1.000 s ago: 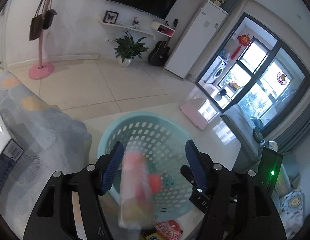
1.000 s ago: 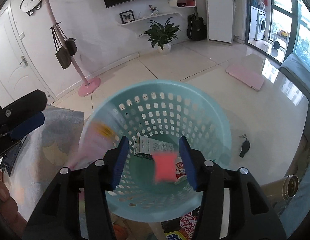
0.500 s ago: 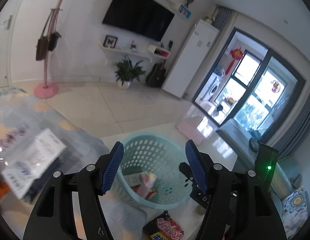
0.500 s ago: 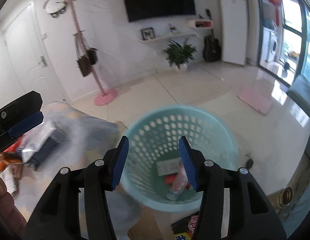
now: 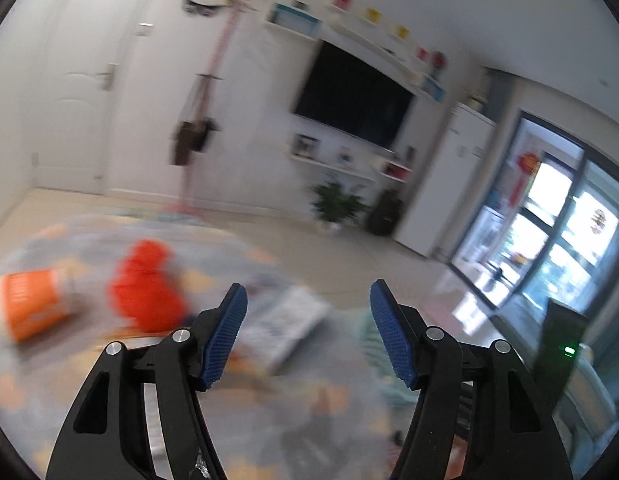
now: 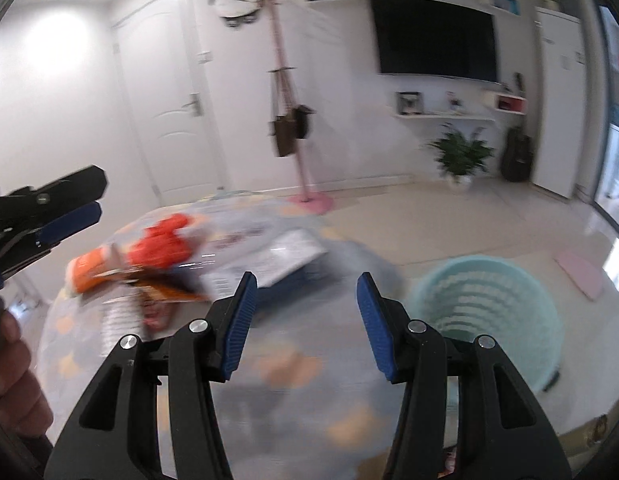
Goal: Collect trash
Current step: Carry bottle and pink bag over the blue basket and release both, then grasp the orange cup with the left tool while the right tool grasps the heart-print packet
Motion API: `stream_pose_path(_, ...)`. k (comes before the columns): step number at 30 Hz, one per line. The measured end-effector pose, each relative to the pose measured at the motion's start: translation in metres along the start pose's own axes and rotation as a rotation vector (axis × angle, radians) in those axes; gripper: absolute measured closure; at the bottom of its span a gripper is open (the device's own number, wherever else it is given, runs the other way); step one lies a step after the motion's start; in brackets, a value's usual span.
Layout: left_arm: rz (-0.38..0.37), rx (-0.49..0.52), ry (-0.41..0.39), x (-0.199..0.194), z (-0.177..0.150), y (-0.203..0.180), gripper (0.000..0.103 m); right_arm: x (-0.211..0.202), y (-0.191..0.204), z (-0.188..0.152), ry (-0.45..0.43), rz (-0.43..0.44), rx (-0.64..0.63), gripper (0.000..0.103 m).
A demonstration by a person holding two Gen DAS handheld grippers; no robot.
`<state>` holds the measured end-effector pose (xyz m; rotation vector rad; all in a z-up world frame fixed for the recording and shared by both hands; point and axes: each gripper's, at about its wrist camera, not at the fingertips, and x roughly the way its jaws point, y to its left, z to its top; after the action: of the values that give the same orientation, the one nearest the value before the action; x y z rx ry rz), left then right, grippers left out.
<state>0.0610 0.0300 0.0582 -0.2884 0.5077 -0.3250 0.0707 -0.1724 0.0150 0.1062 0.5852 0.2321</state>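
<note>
Both views are motion-blurred. My left gripper [image 5: 307,334] is open and empty above a round table with a pale patterned cloth [image 5: 237,420]. Ahead of it lie an orange cup [image 5: 27,304] on its side, a red crumpled wrapper [image 5: 145,292] and a white and dark box [image 5: 289,322]. My right gripper [image 6: 303,322] is also open and empty over the same table [image 6: 293,408]. Its view shows the orange cup [image 6: 89,270], red wrapper [image 6: 161,246], box [image 6: 285,258] and the left gripper [image 6: 49,216] at the left edge. The teal laundry basket [image 6: 493,316] stands on the floor to the right.
A hand [image 6: 13,368] shows at the lower left of the right wrist view. A pink coat stand [image 6: 293,120] with hanging bags, a wall TV [image 6: 433,36], a potted plant [image 6: 461,156] and a pink floor mat [image 6: 581,274] stand beyond the table. Tiled floor lies between.
Both grippers rose and swung left from above the basket to over the table. The items that were falling between the jaws now lie in the basket or out of sight.
</note>
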Motion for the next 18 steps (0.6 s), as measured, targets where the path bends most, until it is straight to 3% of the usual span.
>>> stream_pose_path(5, 0.133, -0.078, -0.034, -0.041, 0.001, 0.07, 0.04, 0.01, 0.064, -0.012, 0.023, 0.136, -0.061, 0.055)
stream_pose_path(8, 0.227, -0.128, -0.051, -0.063, -0.004, 0.114, 0.04, 0.019, 0.11, -0.027, 0.067, 0.213, -0.129, 0.062)
stream_pose_path(14, 0.369, -0.245, -0.033, -0.085, -0.015, 0.204, 0.036, 0.06, 0.163, -0.051, 0.178, 0.258, -0.185, 0.061)
stream_pose_path(18, 0.369, -0.311, 0.017, -0.074, -0.015, 0.242, 0.036, 0.083, 0.176, -0.058, 0.215, 0.234, -0.197, 0.061)
